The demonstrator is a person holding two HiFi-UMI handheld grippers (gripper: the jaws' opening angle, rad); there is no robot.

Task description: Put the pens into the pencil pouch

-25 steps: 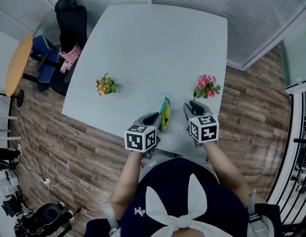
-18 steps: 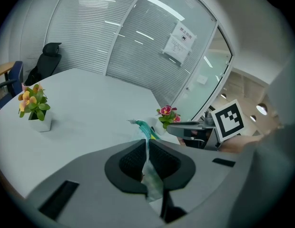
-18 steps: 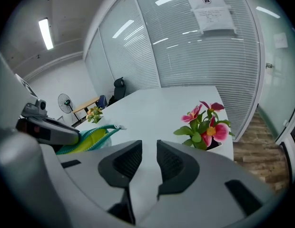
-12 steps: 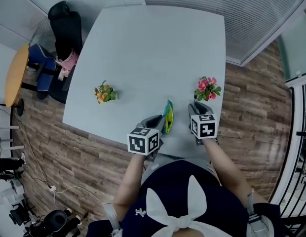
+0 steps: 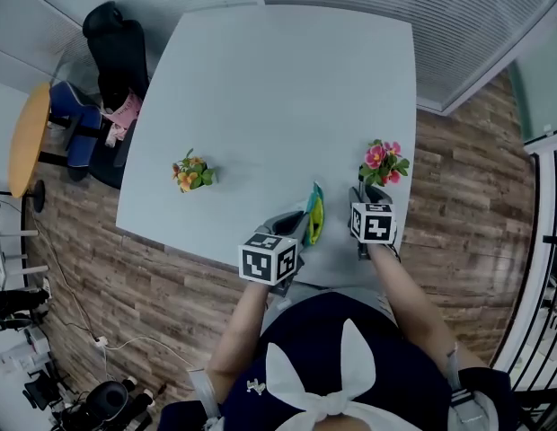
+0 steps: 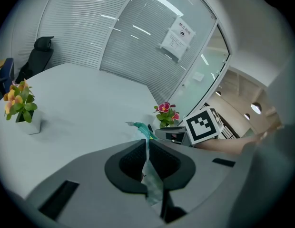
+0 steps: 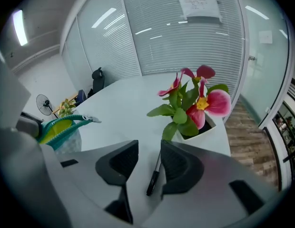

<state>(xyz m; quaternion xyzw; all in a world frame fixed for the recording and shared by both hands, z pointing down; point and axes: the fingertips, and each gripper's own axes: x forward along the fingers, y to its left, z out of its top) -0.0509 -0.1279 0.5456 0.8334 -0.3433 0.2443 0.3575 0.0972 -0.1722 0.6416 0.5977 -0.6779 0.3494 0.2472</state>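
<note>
Tabletop [image 5: 278,88] lies open beyond us. Our left gripper [image 6: 146,148] clamps the pouch [image 5: 313,215]; right gripper's [image 7: 148,150] jaws are opening astride a pen [image 7: 152,182], flowerpot [image 7: 210,127] close ahead.

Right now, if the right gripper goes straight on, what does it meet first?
Likely the thin black pen lying on the pale table between the opening jaws of the right gripper, ungripped; the white pot of pink flowers stands beyond.
</note>
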